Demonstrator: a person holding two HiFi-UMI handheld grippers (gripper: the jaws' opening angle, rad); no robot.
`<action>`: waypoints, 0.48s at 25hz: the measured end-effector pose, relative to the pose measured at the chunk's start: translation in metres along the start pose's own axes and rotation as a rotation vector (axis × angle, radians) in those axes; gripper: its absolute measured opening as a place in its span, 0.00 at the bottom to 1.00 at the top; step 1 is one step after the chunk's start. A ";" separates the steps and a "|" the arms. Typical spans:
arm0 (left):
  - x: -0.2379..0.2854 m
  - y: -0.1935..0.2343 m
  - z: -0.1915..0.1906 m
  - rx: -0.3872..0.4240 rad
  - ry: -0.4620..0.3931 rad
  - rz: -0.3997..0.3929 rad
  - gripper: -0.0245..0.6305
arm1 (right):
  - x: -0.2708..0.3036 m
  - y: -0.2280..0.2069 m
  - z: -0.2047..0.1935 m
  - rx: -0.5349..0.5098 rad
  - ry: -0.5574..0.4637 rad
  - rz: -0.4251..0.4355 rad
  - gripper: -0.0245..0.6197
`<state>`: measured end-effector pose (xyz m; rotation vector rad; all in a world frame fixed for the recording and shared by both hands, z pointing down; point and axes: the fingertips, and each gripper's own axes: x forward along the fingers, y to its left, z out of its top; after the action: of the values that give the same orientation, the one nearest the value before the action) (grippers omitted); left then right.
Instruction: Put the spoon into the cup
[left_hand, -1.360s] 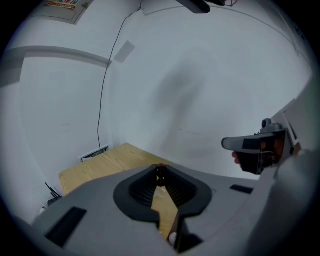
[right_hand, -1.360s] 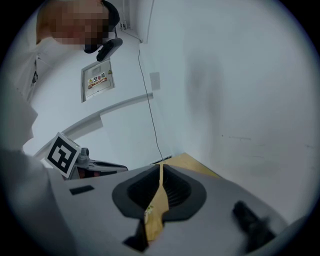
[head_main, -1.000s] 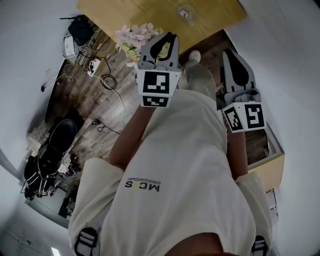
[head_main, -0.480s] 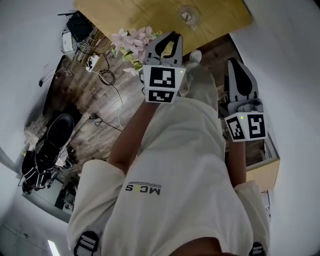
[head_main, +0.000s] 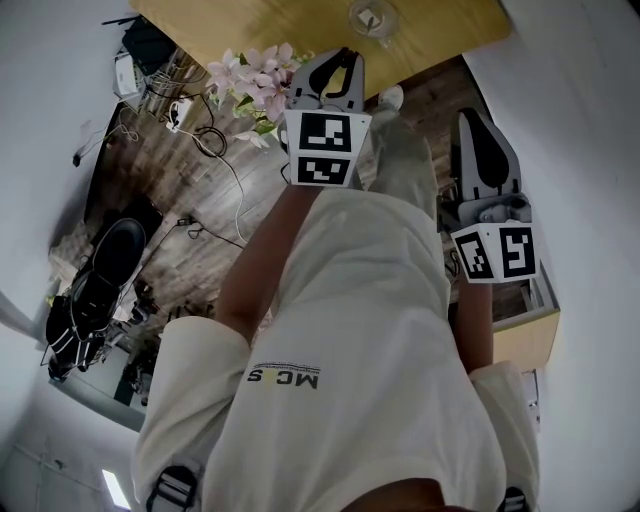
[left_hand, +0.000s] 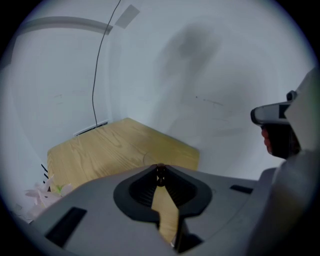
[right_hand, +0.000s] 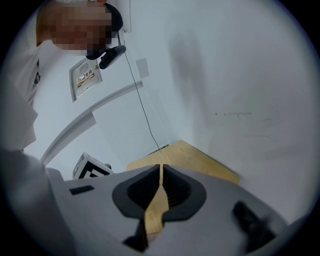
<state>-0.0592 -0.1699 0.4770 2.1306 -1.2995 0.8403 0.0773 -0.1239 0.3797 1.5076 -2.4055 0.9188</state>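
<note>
At top of head view, light wood worktop (head_main: 250, 25) carries a clear cup (head_main: 372, 18), upright, near its front edge. Spoon can't be made out in any view. Pink-white flowers (head_main: 240, 78) sit just beside worktop's front-left corner, over dark wood floor (head_main: 180, 190) w/ loose cables (head_main: 215, 155).

Left hand-held gripper (head_main: 345, 55) hangs off the worktop edge, just below the cup & right of the flowers, not touching either. Its own view shows the left hand-held gripper (left_hand: 160, 172) clenched: tips meet, nothing gripped, only worktop (left_hand: 110, 150) seen through the gap lower down; flowers (left_hand: 42, 192) at bottom left.

Right hand-held gripper (head_main: 470, 118) is further right & lower in frame, beside the person's leg, well apart from the cup. Its view has the right hand-held gripper (right_hand: 159, 167) clenched too, tips together w/ a thin slit, nothing in it; worktop (right_hand: 190, 157) beyond against white wall, marker cube (right_hand: 92, 167) of the other one at left.
</note>
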 end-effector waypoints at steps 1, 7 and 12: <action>0.002 0.000 -0.002 0.000 0.004 0.000 0.12 | 0.001 -0.001 -0.001 0.003 0.001 0.000 0.10; 0.016 0.000 -0.011 0.005 0.028 0.000 0.12 | 0.006 -0.003 -0.004 0.021 0.011 -0.005 0.10; 0.026 -0.001 -0.013 0.012 0.037 -0.003 0.12 | 0.006 -0.003 -0.006 0.033 0.014 -0.004 0.10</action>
<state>-0.0526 -0.1763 0.5043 2.1157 -1.2752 0.8840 0.0757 -0.1255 0.3885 1.5116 -2.3880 0.9693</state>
